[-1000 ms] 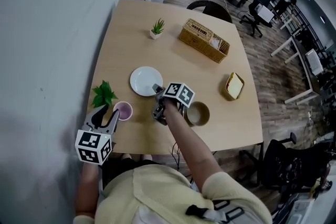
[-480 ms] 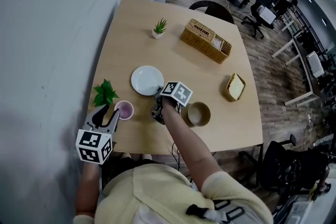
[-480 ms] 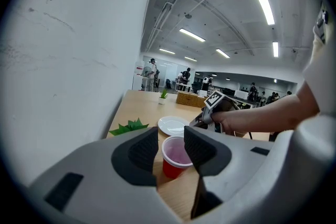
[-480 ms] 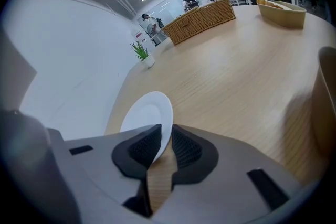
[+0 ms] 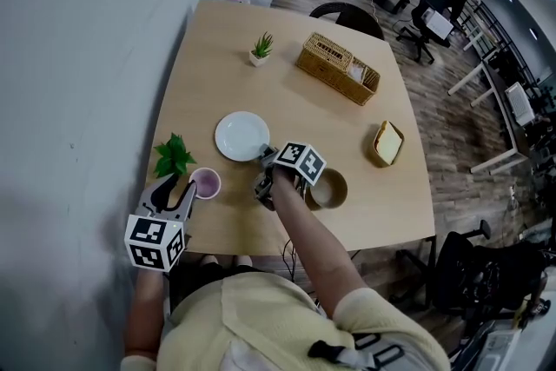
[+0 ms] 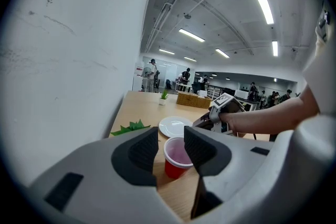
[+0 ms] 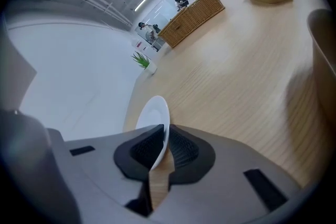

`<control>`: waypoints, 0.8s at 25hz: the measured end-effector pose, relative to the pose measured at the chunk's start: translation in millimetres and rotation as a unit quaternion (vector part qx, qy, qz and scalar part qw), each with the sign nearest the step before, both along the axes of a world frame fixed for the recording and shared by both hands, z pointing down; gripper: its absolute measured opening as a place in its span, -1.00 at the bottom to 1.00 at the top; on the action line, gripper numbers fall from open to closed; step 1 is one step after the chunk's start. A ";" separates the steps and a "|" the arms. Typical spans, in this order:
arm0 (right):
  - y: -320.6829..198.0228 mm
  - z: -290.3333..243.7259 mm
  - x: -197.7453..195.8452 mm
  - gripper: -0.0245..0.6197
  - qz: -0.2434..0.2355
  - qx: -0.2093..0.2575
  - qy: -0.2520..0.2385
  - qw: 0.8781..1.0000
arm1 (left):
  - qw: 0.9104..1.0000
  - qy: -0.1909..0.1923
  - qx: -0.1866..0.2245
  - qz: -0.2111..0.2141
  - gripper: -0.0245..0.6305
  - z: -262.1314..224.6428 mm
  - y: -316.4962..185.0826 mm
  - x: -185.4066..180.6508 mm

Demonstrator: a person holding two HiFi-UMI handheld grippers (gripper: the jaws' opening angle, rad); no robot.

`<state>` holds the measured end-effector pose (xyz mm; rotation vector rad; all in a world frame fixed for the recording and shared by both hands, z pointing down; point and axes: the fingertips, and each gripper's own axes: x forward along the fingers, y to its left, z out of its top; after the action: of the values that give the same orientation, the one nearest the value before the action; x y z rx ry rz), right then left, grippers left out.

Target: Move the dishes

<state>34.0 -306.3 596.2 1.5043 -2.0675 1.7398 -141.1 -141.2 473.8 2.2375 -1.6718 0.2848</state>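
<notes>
Near the front middle of the bench (image 5: 208, 74): the white plate (image 5: 241, 135), round and bare. Caught at its near right rim between the fingers of the right gripper (image 5: 266, 157), which have just been closing onto it. In the right gripper view, the rim shows as a thin white edge in the narrow slot between the two dark ribbed pads, both pressing on it, with the rest of the plate reaching away past the fingertips. Cannot tell whether lifted off the wood or only tilted.

Just right of that gripper: a brown bowl (image 5: 327, 188), close beside the hand and partly hidden by the marker cube. Black-and-white square patterns on the cube faces, no words among them.

Left of the plate, near the bench's front left corner: a red cup (image 5: 205, 183) with a pale pink inside, upright. Just behind it, the left gripper (image 5: 176, 189) with fingers standing wide apart and gripping nothing. In the left gripper view, the cup stands in the gap just beyond the fingertips, touched by neither pad. Beside the cup, toward the wall: a green leafy sprig (image 5: 173, 156).

Farther out: a yellow dish (image 5: 388, 142) holding something pale, near the right edge; a wicker basket (image 5: 338, 67) set askew toward the far side; a small potted plant (image 5: 260, 48) left of the basket. Behind the far edge, a dark chair (image 5: 347, 13).
</notes>
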 end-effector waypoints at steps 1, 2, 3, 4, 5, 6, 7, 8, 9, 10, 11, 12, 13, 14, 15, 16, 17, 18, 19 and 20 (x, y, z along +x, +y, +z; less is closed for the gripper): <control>0.3 -4.2 -0.7 -0.79 0.002 0.008 -0.008 1.000 | 1.000 0.000 0.001 0.000 -0.44 -0.8 -0.2 -0.2; -0.2 -9.3 -1.5 -0.80 0.005 0.018 -0.018 1.000 | 1.000 -0.001 0.002 0.001 -0.44 -1.6 -1.0 0.0; -1.3 -15.3 -2.7 -0.81 0.006 0.028 -0.029 0.999 | 1.000 -0.001 0.003 0.002 -0.44 -2.4 -2.2 0.6; -2.4 -22.1 -4.1 -0.83 0.006 0.038 -0.042 0.998 | 1.000 -0.001 0.004 0.003 -0.44 -3.2 -3.4 1.4; -3.1 -29.5 -5.7 -0.84 0.005 0.049 -0.056 0.997 | 1.000 -0.001 0.006 0.004 -0.44 -4.0 -4.4 2.5; -3.4 -37.1 -7.2 -0.84 0.002 0.059 -0.070 0.996 | 1.000 -0.001 0.008 0.005 -0.44 -4.5 -5.1 3.6; -3.1 -44.5 -8.4 -0.85 -0.002 0.070 -0.081 0.994 | 1.000 -0.001 0.009 0.007 -0.44 -4.8 -5.6 4.8; -2.4 -51.3 -9.1 -0.85 -0.007 0.080 -0.087 0.993 | 1.000 -0.001 0.009 0.008 -0.44 -4.8 -6.0 6.0; -1.3 -57.6 -9.2 -0.85 -0.015 0.092 -0.087 0.992 | 1.000 0.000 0.010 0.010 -0.44 -4.7 -6.2 7.2; 0.0 -63.2 -8.8 -0.85 -0.024 0.103 -0.082 0.991 | 1.000 0.000 0.009 0.012 -0.44 -4.8 -6.4 8.4; 1.6 -68.3 -7.9 -0.85 -0.033 0.113 -0.076 0.990 | 1.000 0.000 0.010 0.014 -0.44 -5.3 -6.4 9.4; 3.5 -72.8 -6.6 -0.85 -0.041 0.121 -0.073 0.989 | 1.000 0.001 0.010 0.015 -0.44 -6.2 -6.5 10.2; 5.8 -77.2 -4.8 -0.85 -0.046 0.127 -0.073 0.988 | 1.000 0.001 0.011 0.016 -0.44 -7.3 -6.5 11.1; 8.8 -81.8 -2.8 -0.85 -0.050 0.132 -0.076 0.987 | 1.000 0.002 0.013 0.017 -0.44 -8.4 -6.7 11.9; 12.4 -86.8 -0.4 -0.85 -0.054 0.138 -0.080 0.986 | 1.000 0.002 0.014 0.019 -0.43 -9.4 -6.9 13.0; 16.8 -92.0 2.2 -0.85 -0.058 0.145 -0.083 0.984 | 1.000 0.002 0.015 0.020 -0.44 -10.2 -7.2 14.1; 21.6 -97.2 4.8 -0.85 -0.063 0.152 -0.084 0.983 | 1.000 0.002 0.017 0.021 -0.44 -10.7 -7.8 15.3; 26.6 -101.9 7.3 -0.85 -0.069 0.159 -0.082 0.981 | 1.000 0.002 0.018 0.023 -0.44 -11.2 -8.5 16.4; 31.8 -105.8 9.7 -0.85 -0.075 0.167 -0.078 0.980 | 1.000 0.003 0.019 0.024 -0.44 -11.4 -9.1 17.3; 37.2 -109.1 12.1 -0.85 -0.081 0.173 -0.075 0.979 | 0.999 0.003 0.020 0.026 -0.44 -11.6 -9.5 18.3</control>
<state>46.1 -269.2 487.1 1.2598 -2.5973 1.5387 -122.8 -150.7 462.2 2.3108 -1.6334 0.2593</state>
